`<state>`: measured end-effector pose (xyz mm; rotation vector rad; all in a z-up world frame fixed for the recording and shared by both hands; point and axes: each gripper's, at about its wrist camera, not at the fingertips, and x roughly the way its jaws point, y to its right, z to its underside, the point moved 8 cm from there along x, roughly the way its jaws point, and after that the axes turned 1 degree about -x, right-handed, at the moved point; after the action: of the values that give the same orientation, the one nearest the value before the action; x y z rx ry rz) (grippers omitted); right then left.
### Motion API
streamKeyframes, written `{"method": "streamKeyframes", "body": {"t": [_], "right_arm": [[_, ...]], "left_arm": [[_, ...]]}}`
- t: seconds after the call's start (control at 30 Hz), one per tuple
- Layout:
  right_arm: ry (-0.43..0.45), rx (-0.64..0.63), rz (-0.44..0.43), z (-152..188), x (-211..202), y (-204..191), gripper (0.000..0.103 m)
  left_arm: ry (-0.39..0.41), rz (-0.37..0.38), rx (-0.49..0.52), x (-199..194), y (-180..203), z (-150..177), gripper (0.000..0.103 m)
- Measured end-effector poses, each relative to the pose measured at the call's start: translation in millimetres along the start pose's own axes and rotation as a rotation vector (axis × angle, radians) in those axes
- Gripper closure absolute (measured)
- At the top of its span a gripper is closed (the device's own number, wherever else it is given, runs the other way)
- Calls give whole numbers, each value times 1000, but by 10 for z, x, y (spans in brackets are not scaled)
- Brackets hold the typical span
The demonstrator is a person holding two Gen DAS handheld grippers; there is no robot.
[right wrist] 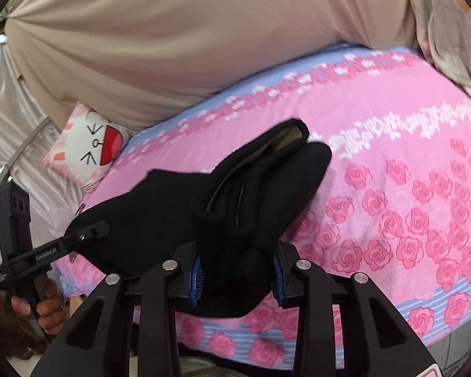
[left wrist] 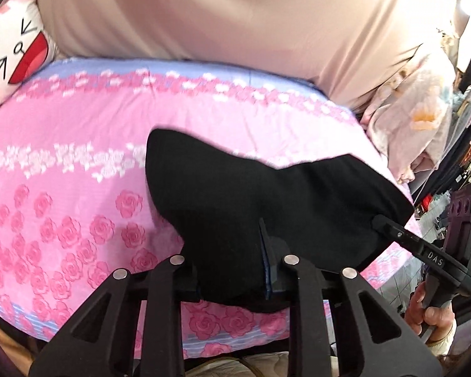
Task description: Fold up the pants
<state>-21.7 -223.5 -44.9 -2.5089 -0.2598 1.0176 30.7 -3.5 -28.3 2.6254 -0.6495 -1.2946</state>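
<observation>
While the black pants (left wrist: 235,194) hang bunched above the near edge of the pink rose bedsheet (left wrist: 62,163), left gripper (left wrist: 235,278) and right gripper (right wrist: 237,278) each clamp the cloth.

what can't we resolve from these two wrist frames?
- Left gripper fingertips, left wrist view: buried in the black pants.
- Pants' legs and waistband, both views: bunched black folds, no detail.
- Bedspread far print, right wrist view: motion-blurred.
- Right gripper grip depth, right wrist view: cloth covers the pads.
</observation>
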Motion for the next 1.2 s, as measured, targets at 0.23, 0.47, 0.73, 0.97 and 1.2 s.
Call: {"method": "streamKeyframes", "body": {"t": [0.23,0.47,0.73,0.97,1.2], "right_arm": [[92,-64,-6,-399,-165,-181,72],[246,-166,8,-1328,-35,-360,72],[334,-170,36,-2370,809,-4,72],[-63,86,147,-1912,2171,1240,50],[186,22,140,-2042,1364,878,71]], "left_arm": [[97,24,61,-230,164,-408,80],[256,-6,167,-292,265,-1210,80],[420,-91,231,321,164,-2313,79],[-2,-240,121,2141,-787,-1986,62],[136,-426,132,1361,-842,-1806,28]]}}
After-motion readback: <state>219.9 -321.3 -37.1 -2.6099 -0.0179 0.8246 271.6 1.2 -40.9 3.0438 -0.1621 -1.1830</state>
